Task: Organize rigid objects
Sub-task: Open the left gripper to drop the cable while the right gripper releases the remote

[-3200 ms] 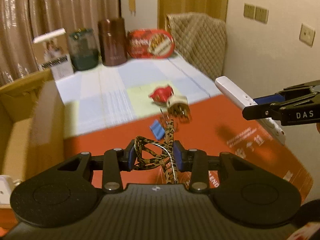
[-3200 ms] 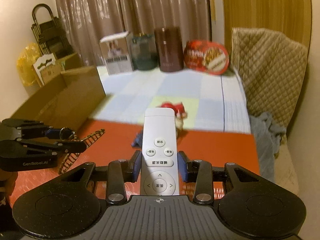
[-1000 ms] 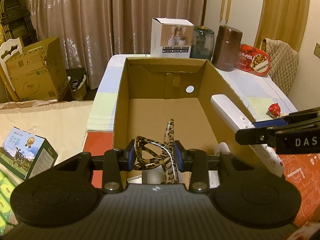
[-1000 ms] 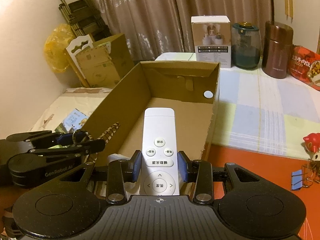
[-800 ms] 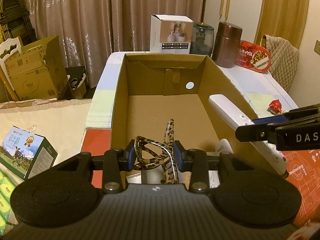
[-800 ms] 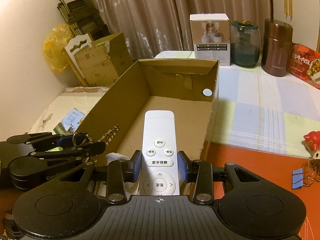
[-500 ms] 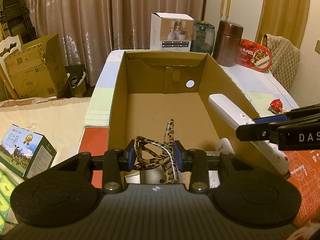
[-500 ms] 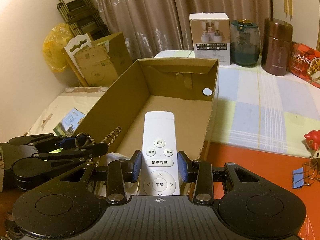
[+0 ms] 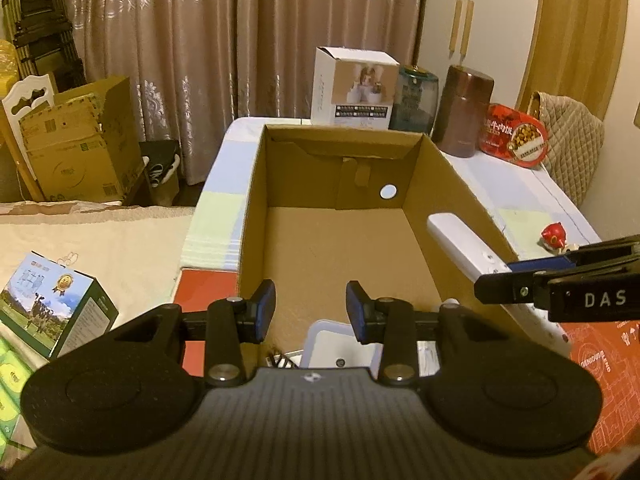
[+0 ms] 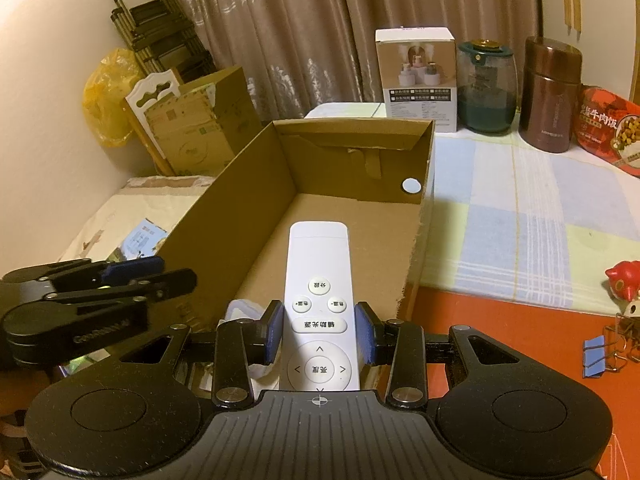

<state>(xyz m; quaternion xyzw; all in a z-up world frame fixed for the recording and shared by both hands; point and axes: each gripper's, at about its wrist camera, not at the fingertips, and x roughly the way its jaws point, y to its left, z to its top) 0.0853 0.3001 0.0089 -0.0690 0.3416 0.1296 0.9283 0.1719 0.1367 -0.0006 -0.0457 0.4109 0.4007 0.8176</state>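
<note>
The white remote (image 10: 318,304) is pinched between the pads of the right gripper (image 10: 319,334) and held above the open cardboard box (image 10: 224,208), presumably for dropping in, while the left gripper (image 9: 311,312) is spread and empty over the box's near end.

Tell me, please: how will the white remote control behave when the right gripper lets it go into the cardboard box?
The remote control looks stiff, thin plastic, so probably light. Its flat shape should land flat, not roll. Its smooth sides may slide from the right gripper pads.
</note>
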